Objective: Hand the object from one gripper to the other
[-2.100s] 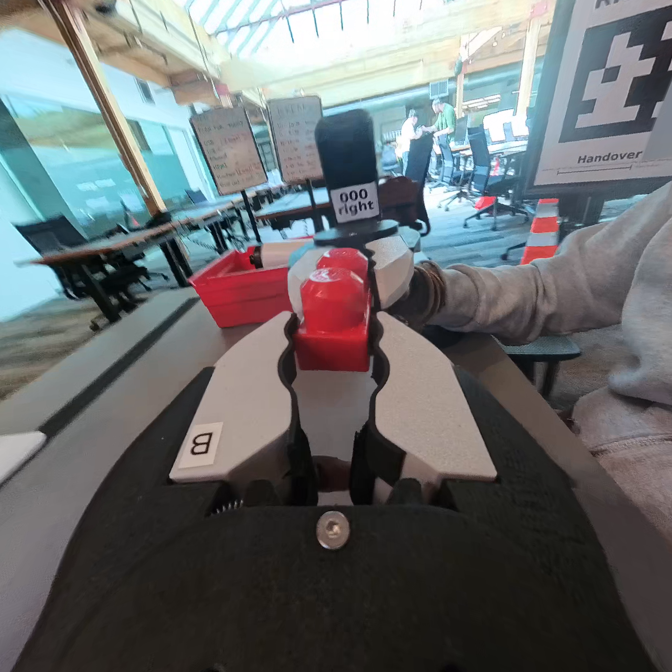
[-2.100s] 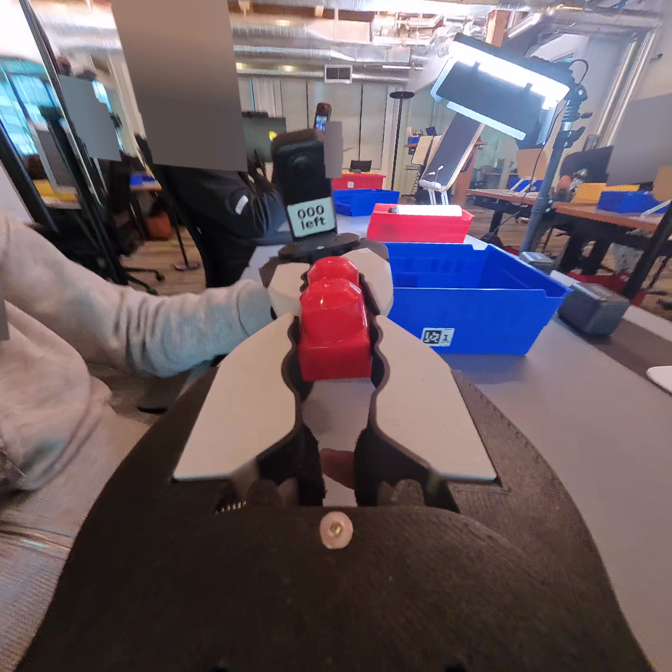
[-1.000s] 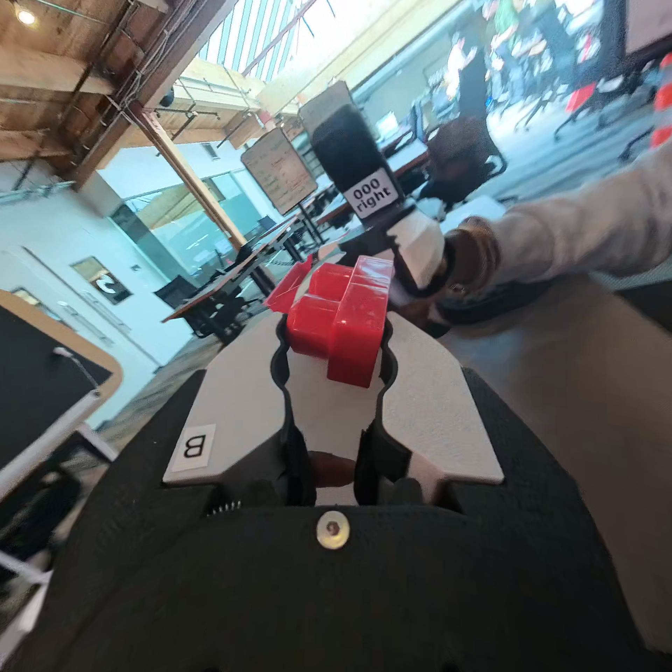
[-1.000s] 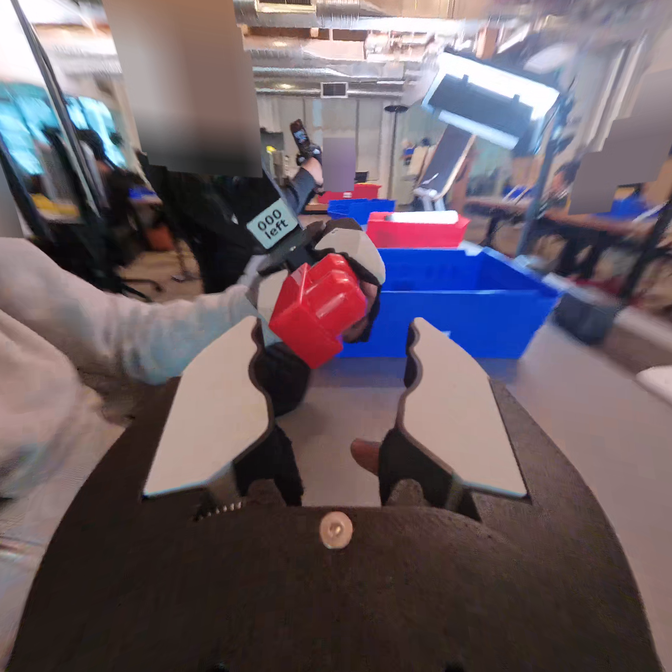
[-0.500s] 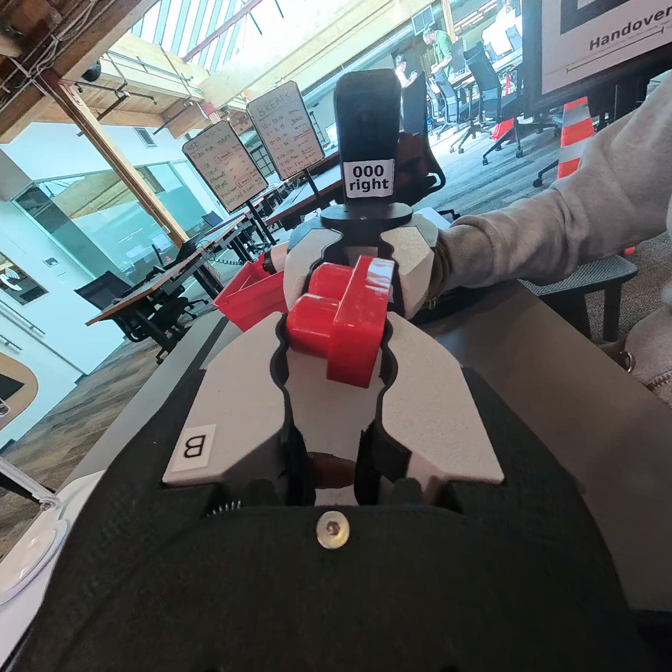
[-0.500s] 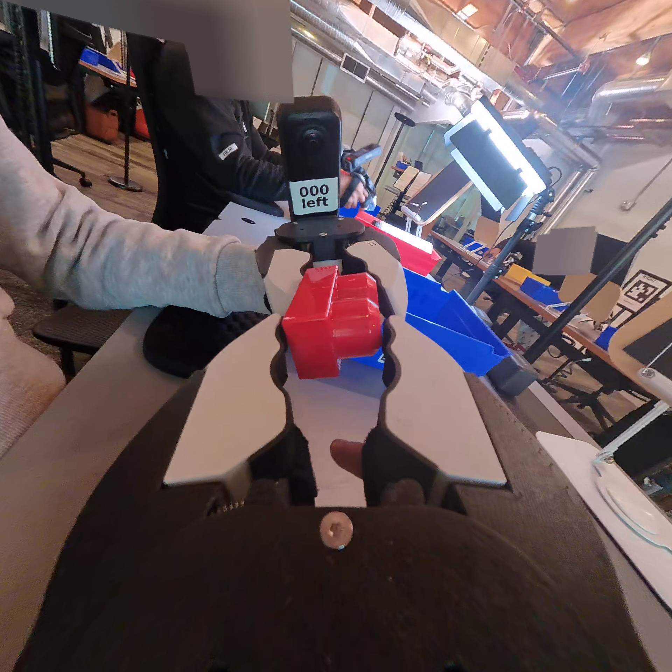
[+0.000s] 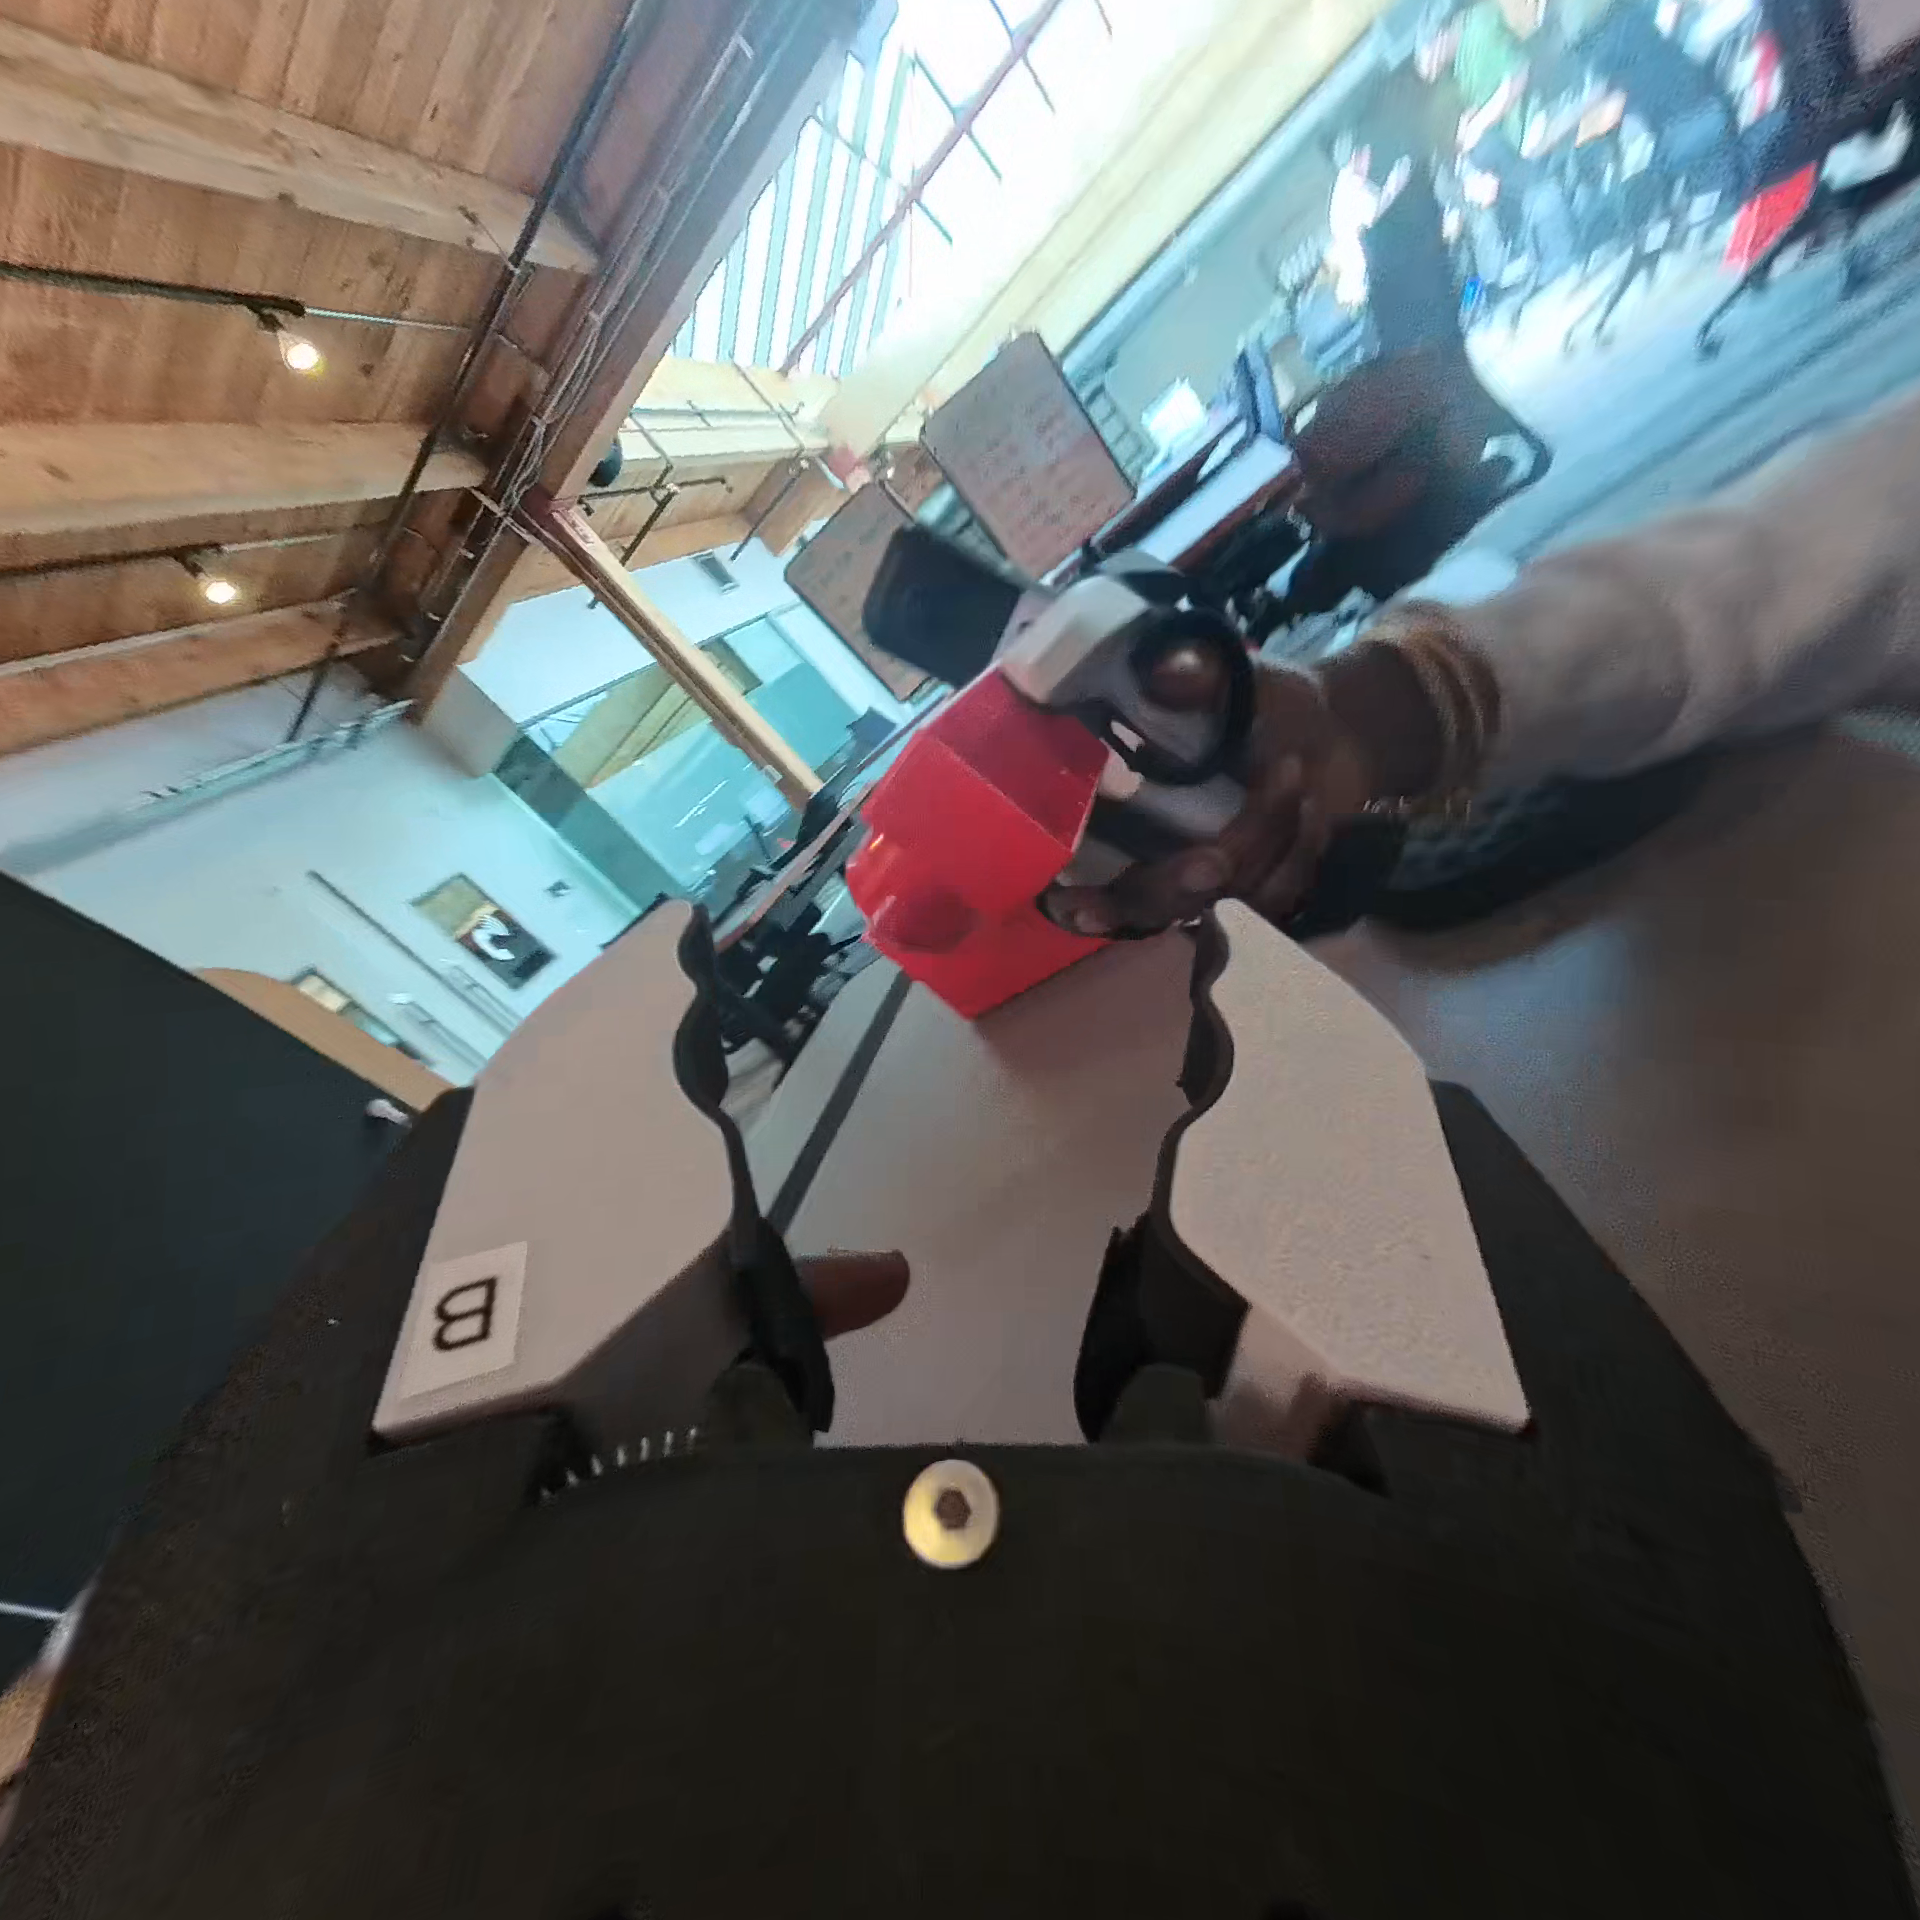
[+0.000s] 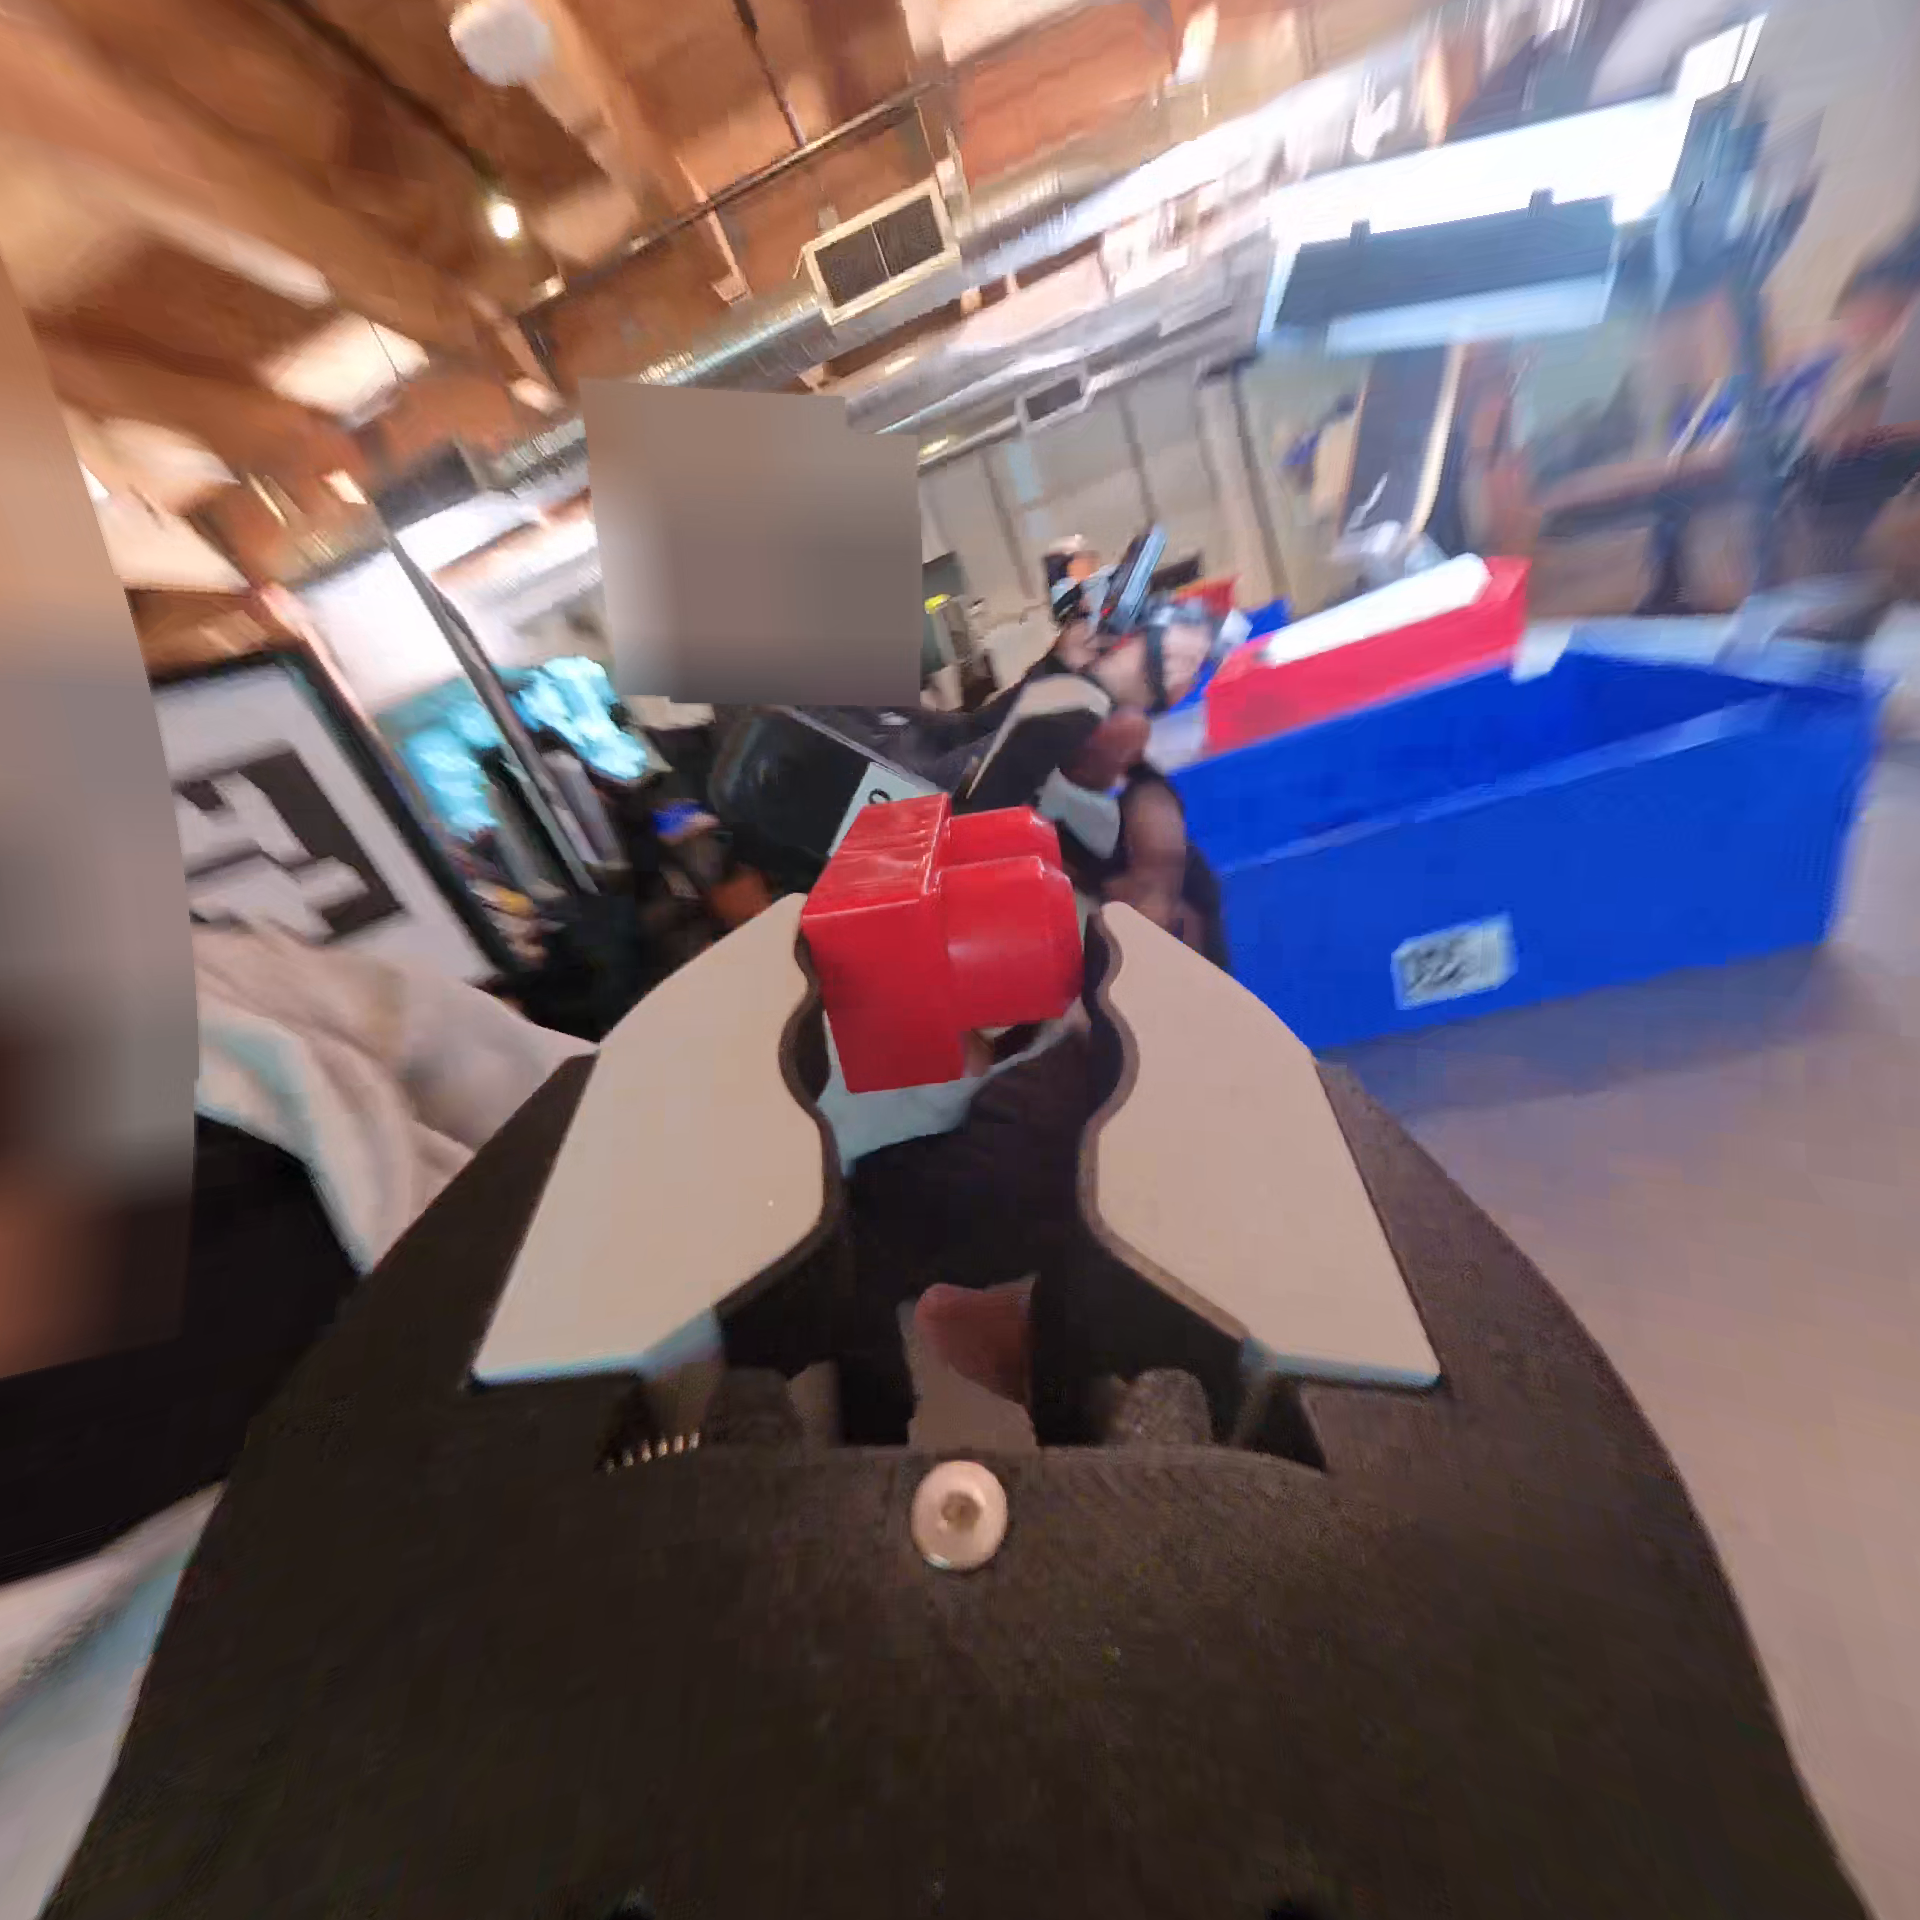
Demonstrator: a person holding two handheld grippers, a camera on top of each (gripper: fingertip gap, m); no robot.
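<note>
The chunky red plastic building block (image 8: 940,940) is now sitting clamped between the fingers of the right gripper (image 8: 945,961), while the left gripper (image 7: 951,971), having let go half a second earlier, is standing spread wide and drawing clear of it.

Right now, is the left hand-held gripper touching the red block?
Apart. The left wrist view shows the left hand-held gripper open, with the red block beyond its fingertips in the right hand-held gripper.

White sticker (image 7: 464,1312) — tool's left finger
</note>
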